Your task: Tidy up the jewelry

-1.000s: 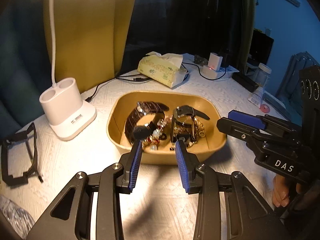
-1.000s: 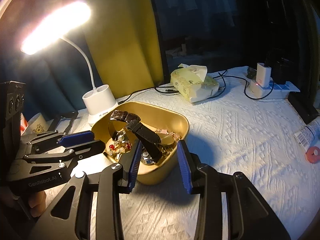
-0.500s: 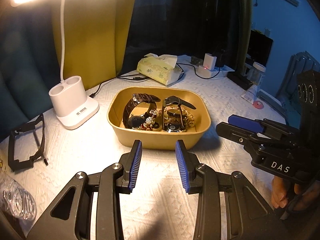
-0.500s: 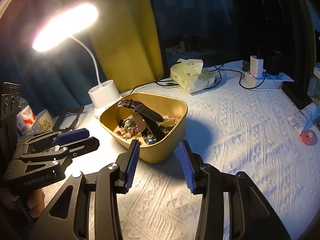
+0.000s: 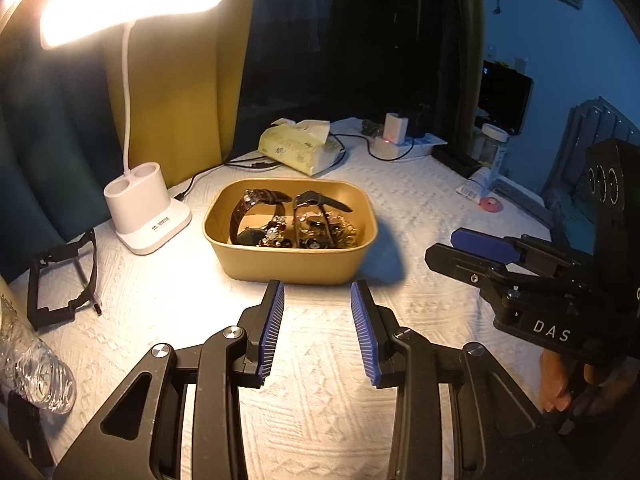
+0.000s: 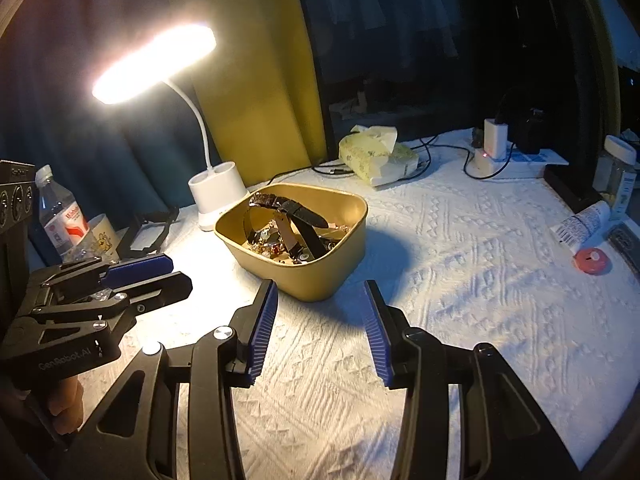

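Note:
A tan tray [image 5: 292, 268] [image 6: 340, 268] stands on the white quilted cloth. In it lie a brown-strap watch [image 5: 256, 204], a black-strap watch [image 5: 320, 200] [image 6: 304, 216] and a tangle of gold and red jewelry [image 5: 332, 236] [image 6: 272, 244]. My left gripper [image 5: 317, 292] is open and empty, just short of the tray's near wall. My right gripper [image 6: 320, 292] is open and empty, near the tray's near corner. Each gripper shows in the other's view, the right one [image 5: 476, 248] and the left one [image 6: 160, 272].
A lit white desk lamp [image 5: 148, 208] [image 6: 218, 192] stands left of the tray. A tissue pack [image 5: 298, 148], power strip with charger [image 5: 394, 136], black frame [image 5: 60, 276], water bottle [image 6: 60, 216], mug [image 6: 102, 236], tube [image 6: 580, 224], jar [image 6: 616, 172] and red disc [image 6: 592, 260] surround it.
Both grippers have drawn back from above the tray toward me, so the tray looks smaller and farther. Both stayed open and empty.

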### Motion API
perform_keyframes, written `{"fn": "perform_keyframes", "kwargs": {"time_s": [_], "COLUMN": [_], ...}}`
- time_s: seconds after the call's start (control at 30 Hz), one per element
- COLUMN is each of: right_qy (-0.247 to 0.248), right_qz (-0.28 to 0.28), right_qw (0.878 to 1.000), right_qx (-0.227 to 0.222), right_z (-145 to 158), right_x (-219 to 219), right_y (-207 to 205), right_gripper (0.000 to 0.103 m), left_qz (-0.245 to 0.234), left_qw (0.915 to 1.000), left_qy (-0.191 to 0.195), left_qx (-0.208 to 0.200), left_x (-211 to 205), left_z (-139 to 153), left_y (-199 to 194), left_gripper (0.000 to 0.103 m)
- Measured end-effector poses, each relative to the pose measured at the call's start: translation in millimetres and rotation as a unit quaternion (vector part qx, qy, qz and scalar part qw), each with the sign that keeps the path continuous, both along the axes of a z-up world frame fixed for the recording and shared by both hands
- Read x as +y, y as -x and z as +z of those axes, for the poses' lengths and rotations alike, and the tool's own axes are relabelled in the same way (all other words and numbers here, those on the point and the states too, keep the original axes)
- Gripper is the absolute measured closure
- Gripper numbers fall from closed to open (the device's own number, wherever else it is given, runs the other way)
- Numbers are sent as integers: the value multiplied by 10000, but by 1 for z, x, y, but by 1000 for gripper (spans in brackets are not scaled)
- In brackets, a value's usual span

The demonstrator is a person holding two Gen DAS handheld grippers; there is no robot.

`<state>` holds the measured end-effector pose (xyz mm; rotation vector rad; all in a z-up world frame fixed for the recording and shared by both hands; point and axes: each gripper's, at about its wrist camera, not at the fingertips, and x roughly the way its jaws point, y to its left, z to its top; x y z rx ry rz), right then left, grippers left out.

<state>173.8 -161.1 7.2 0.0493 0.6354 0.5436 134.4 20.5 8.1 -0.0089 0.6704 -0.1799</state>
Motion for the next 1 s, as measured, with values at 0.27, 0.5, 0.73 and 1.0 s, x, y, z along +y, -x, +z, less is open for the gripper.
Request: {"fn": "perform_keyframes", "kwargs": {"time_s": [0.27, 0.5, 0.73, 1.0], "right_qy": [-25, -81, -154, -213], "right_qz": [-162, -340, -503, -512], "right_qw": [9995, 9980, 9944, 9925], "right_qx": [-277, -520, -915, -1090], "right_z": [16, 28, 47, 53], "right_x": [-20, -40, -55, -50], "right_y": [15, 31, 57, 67], "right_gripper": [59, 56, 50, 28], "left_qz": [-8, 198, 451, 598], "left_qw": [9998, 9976, 9929, 9921], "left_qy": [95, 146, 187, 32], "left_qx": [-180, -645, -1086, -1099], "left_x": [-7, -9, -9, -3], "left_z": [9, 22, 29, 2], "left_y": [19, 44, 65, 81], "left_gripper": [66, 66, 37, 37]}}
